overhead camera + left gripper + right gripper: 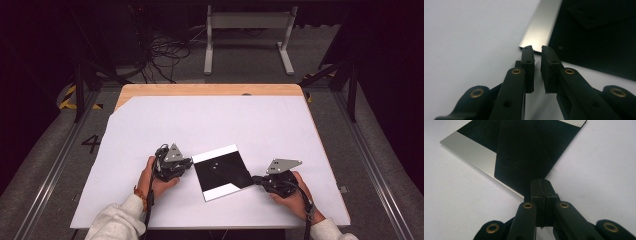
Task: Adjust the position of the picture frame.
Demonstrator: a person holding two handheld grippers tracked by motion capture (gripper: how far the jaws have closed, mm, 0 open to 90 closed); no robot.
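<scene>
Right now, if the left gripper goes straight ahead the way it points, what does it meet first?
Most likely the near silver edge strip of the flat black plate; the left gripper sits just before it, jaws slightly apart.

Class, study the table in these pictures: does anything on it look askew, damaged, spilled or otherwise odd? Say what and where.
Only one thing stands out: the black board with silver strips lies turned at an angle to the edges of the white table cover, not square with them. Nothing looks spilled or broken. The cover itself has its far left corner cut off, baring the wooden table.
</scene>
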